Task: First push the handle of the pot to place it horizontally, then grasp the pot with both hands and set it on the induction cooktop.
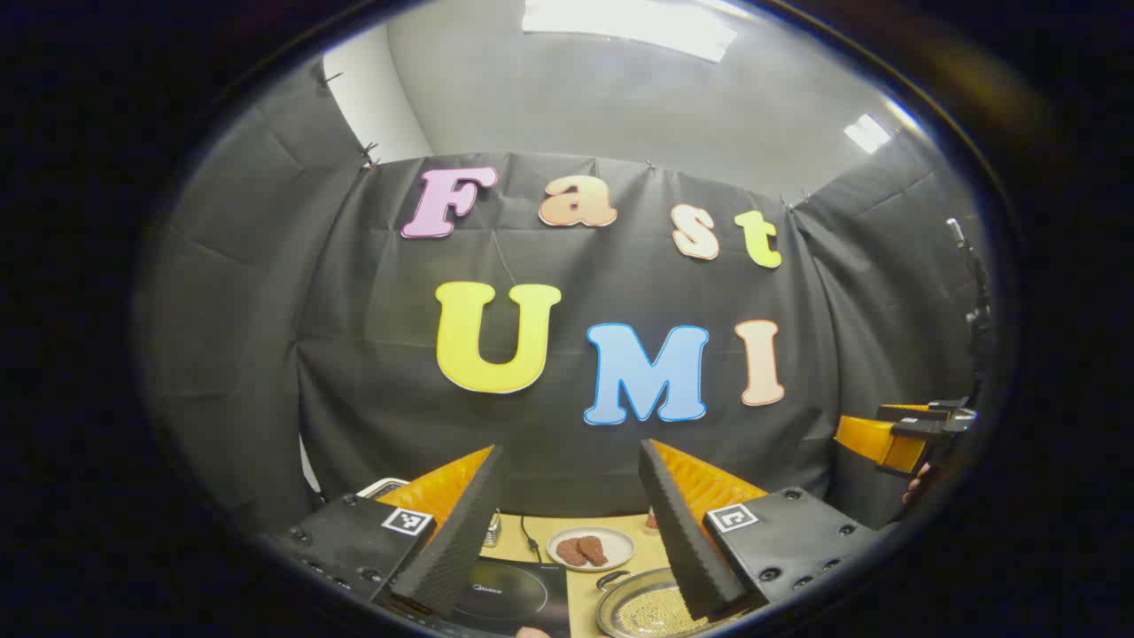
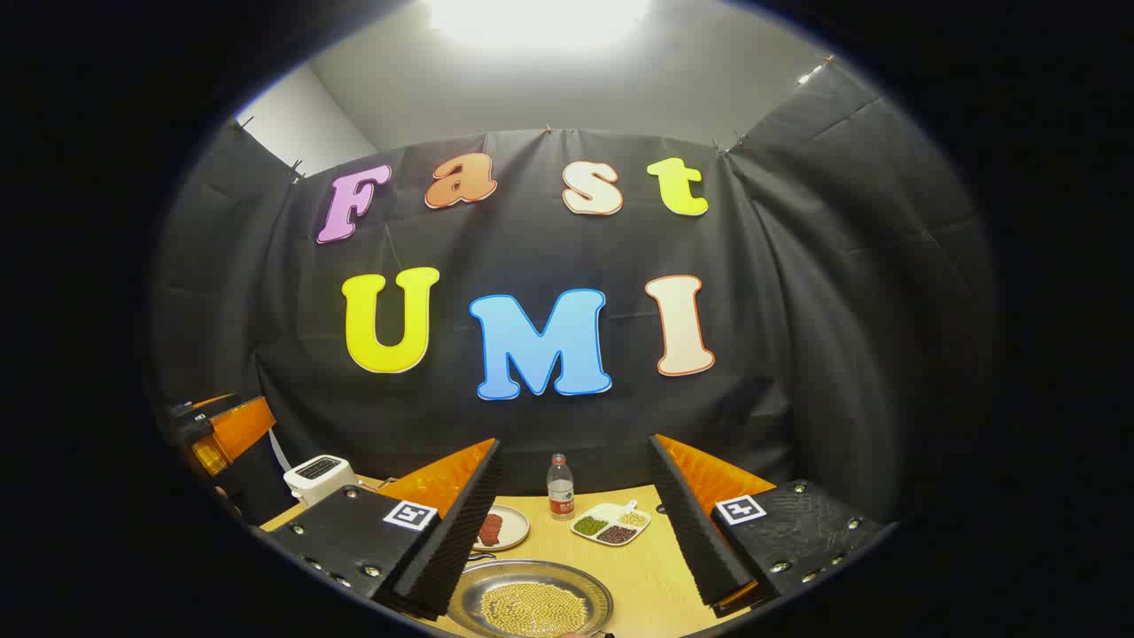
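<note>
The pot (image 1: 651, 607) is a shallow metal pan holding yellow beans, low in the left gripper view beside my right finger. A small loop handle (image 1: 611, 578) shows at its far-left rim. To its left lies the black induction cooktop (image 1: 514, 598). My left gripper (image 1: 570, 445) is open, raised above both, with nothing between its fingers. In the right gripper view the pot (image 2: 532, 602) sits between and below my fingers. My right gripper (image 2: 574, 441) is open and holds nothing. Each gripper also appears in the other's view, at the edge: the right gripper (image 1: 895, 439) and the left gripper (image 2: 226, 430).
On the wooden table (image 2: 656, 576) behind the pot stand a plate of meat (image 2: 500, 529), a water bottle (image 2: 559, 487) and a divided dish of beans (image 2: 611, 523). A white toaster (image 2: 319, 478) sits at the far left. A cable (image 1: 527, 532) runs behind the cooktop.
</note>
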The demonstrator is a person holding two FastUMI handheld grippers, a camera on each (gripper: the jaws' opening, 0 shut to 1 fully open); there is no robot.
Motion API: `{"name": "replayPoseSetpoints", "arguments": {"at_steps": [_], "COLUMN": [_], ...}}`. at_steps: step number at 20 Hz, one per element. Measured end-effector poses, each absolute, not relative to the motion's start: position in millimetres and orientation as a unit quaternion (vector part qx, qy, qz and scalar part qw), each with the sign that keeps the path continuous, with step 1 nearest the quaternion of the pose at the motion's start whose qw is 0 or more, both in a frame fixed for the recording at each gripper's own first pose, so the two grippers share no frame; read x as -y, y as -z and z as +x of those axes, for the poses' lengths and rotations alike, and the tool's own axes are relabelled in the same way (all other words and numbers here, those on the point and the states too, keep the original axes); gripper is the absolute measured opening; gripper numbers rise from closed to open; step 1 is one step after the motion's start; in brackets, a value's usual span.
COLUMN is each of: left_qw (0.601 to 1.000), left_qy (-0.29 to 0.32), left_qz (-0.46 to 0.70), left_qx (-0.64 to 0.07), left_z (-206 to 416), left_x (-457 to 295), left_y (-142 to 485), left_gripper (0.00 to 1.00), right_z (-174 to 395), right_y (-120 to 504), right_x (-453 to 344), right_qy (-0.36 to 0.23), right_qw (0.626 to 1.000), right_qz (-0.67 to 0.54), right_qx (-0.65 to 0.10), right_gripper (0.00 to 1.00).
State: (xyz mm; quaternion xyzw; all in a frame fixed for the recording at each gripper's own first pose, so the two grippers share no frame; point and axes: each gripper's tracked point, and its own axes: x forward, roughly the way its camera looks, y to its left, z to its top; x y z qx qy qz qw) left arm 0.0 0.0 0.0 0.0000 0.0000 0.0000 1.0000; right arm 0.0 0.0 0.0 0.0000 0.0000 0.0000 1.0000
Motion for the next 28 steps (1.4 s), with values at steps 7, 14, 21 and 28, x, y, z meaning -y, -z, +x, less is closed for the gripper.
{"name": "replayPoseSetpoints", "arguments": {"at_steps": [7, 14, 21, 28], "left_qw": [1.000, 1.000, 1.000, 0.999], "left_qy": [0.010, 0.009, 0.012, 0.011], "left_qz": [0.003, 0.003, 0.007, 0.007], "left_qx": [-0.002, -0.002, -0.012, -0.035], "left_z": [0.2, 1.7, 3.2, 3.8], "left_x": [8.5, 9.8, 13.8, 13.8], "left_y": [0.9, -0.3, 10.7, 33.1], "left_gripper": [0.97, 0.97, 0.95, 0.95], "right_z": [-3.4, -0.9, 0.1, -4.3], "right_y": [2.7, 4.7, 26.4, 84.2], "right_x": [1.8, 4.0, 6.0, 0.7], "right_qy": [-0.001, -0.004, -0.008, -0.037], "right_qw": [1.000, 1.000, 0.999, 0.994], "right_qz": [-0.006, -0.006, -0.006, -0.022], "right_qx": [-0.006, -0.011, -0.036, -0.104], "right_gripper": [0.98, 0.98, 0.98, 0.99]}}
